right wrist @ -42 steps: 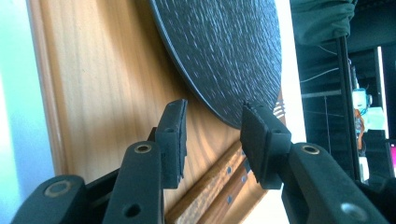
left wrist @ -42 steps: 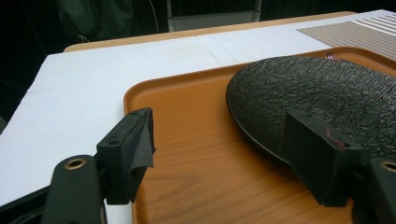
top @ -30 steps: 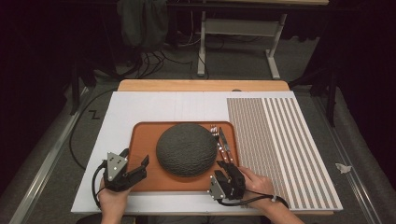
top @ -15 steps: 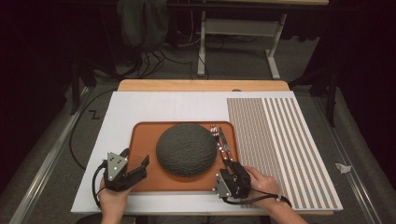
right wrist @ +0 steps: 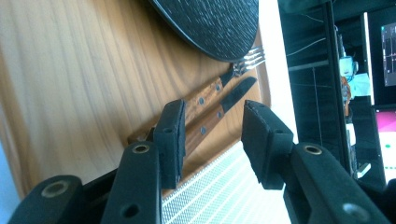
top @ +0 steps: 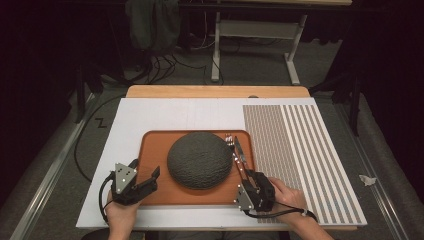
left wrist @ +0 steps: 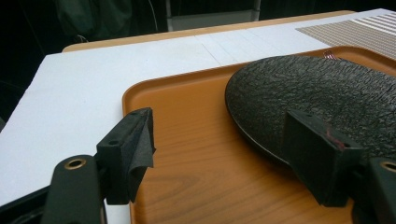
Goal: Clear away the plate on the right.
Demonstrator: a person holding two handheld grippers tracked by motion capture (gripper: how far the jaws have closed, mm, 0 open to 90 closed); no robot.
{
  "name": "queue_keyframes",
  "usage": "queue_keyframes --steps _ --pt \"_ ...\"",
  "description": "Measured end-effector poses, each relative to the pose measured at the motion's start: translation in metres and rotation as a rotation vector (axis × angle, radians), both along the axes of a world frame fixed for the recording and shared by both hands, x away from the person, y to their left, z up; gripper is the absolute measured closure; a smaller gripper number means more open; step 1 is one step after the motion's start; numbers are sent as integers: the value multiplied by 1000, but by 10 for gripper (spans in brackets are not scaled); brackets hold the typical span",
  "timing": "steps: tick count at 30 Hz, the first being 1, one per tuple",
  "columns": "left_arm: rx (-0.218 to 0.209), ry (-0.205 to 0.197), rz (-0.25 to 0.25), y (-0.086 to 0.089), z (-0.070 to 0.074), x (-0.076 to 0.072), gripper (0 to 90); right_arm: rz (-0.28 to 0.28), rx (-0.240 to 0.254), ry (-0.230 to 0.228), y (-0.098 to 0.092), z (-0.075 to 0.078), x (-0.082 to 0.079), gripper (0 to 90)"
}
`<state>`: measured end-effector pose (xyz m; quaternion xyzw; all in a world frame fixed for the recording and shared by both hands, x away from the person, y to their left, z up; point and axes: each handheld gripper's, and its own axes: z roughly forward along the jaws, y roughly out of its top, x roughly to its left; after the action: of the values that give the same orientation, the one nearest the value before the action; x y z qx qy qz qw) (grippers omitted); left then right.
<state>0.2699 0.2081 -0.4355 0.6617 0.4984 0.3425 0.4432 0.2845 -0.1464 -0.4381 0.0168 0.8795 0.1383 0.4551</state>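
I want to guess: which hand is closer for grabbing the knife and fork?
Right. Its tongs hang open over the wooden-handled knife and fork; the left tongs sit across the round black plate.

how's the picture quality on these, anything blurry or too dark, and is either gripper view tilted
High view: table evenly lit, room behind nearly black, slightly soft. Left gripper view: the near jaws are soft, the dark plate and wooden tray sharper. Right gripper view: rolled sideways, fork and knife fairly sharp, white glare along the tray's edge, jaws blurred.
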Motion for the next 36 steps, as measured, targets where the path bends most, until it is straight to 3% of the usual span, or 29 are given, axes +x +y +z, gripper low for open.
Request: queue_keyframes --steps 36 --pt "0 1 0 0 0 0 263 -67 2 -22 -30 2 3 602"
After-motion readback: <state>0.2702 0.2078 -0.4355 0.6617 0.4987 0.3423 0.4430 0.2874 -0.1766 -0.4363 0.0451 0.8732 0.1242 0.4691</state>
